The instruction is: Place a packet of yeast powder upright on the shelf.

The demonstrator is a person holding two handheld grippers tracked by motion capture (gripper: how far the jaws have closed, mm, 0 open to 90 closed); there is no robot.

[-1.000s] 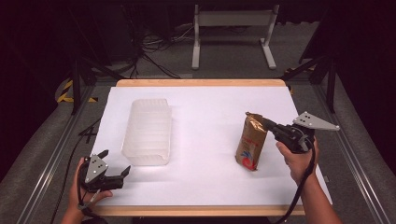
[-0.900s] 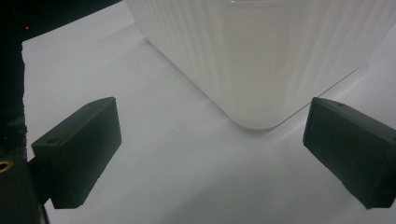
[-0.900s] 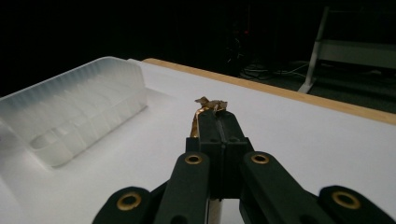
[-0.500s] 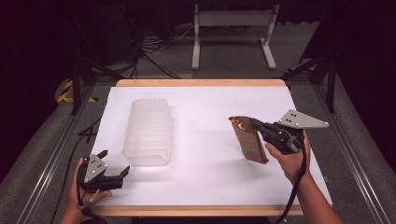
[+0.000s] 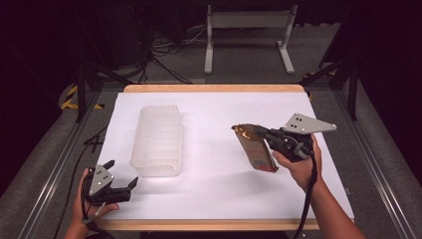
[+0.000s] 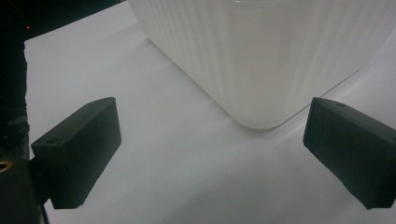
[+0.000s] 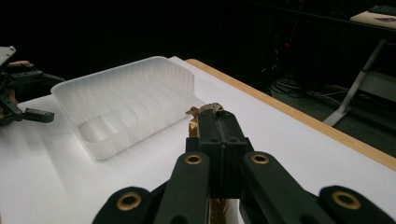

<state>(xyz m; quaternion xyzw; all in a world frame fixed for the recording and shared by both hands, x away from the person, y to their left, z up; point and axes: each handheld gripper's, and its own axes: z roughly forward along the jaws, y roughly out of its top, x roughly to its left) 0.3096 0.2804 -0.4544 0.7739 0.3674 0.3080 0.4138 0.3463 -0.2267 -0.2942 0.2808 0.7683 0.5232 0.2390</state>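
A white sheet covers the wooden desk (image 5: 214,88) in a dark room. The right tool (image 5: 251,131) pinches a brown snack pouch (image 5: 256,152) above it, print illegible; the left tool (image 5: 122,174) rests released beside the ribbed plastic tray (image 5: 157,139).

On the surface (image 5: 209,107) there is one ribbed translucent plastic tub (image 5: 157,141), at the left, and one brown foil pouch (image 5: 255,148), at the right. Two handheld grippers are about: the left gripper (image 5: 122,174) near the front left corner and the right gripper (image 5: 249,132) at the pouch. Beyond the far edge stands one white metal stand (image 5: 248,34).
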